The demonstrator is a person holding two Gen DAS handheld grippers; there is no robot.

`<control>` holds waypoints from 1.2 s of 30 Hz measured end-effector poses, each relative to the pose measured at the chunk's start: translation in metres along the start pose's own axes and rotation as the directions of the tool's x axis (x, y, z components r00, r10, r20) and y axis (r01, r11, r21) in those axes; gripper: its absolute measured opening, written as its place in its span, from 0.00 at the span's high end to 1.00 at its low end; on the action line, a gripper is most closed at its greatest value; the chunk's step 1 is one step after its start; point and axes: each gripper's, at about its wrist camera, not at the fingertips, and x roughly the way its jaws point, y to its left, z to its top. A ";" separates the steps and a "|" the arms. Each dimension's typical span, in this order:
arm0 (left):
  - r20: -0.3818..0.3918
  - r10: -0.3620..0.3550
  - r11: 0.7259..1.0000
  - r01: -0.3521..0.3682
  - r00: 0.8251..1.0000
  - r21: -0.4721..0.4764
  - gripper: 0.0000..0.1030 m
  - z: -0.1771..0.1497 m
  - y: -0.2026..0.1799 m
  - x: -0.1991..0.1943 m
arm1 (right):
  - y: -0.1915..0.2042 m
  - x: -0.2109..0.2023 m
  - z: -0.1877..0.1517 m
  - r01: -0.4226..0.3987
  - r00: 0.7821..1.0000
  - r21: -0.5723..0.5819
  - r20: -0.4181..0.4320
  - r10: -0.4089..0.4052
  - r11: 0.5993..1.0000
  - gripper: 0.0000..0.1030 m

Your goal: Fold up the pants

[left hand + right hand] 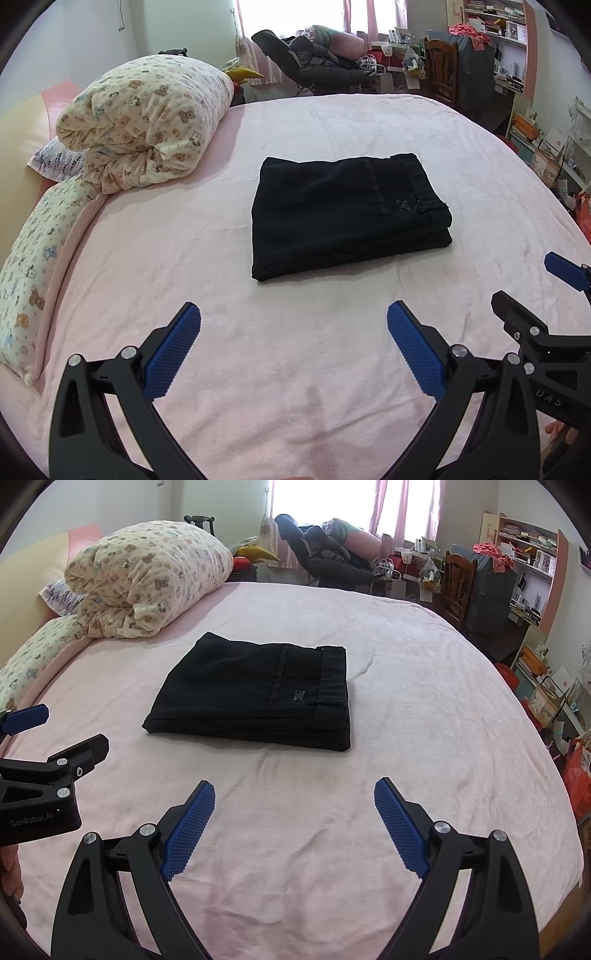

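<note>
Black pants (347, 214) lie folded into a compact rectangle in the middle of the pink bed (295, 350), waistband at the right. They also show in the right wrist view (258, 698). My left gripper (293, 317) is open and empty, held above the sheet short of the pants' near edge. My right gripper (294, 794) is open and empty, likewise short of the pants. The right gripper shows at the right edge of the left wrist view (532, 288); the left gripper shows at the left edge of the right wrist view (62, 731).
A rolled bear-print duvet (147, 122) and a matching pillow (33, 266) lie along the bed's left side. Beyond the bed stand a dark recliner (314, 59), a wooden chair (439, 70) and cluttered shelves (509, 44). Boxes and bags (554, 701) line the right.
</note>
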 end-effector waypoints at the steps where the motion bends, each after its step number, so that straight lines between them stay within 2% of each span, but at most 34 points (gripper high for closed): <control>1: -0.001 -0.005 1.000 0.005 1.000 -0.005 0.02 0.000 0.001 0.001 | 0.001 0.000 0.000 0.001 1.000 0.001 0.001 -0.001 1.000 0.12; 11: -0.015 -0.050 0.998 0.050 0.999 -0.027 0.02 0.003 0.005 0.004 | 0.001 0.000 0.001 0.000 1.000 -0.001 0.001 0.000 1.000 0.12; 36: -0.029 -0.033 0.999 0.032 0.999 -0.033 0.02 -0.002 0.007 0.006 | 0.002 0.007 0.006 -0.015 1.000 -0.016 -0.015 0.014 1.000 0.12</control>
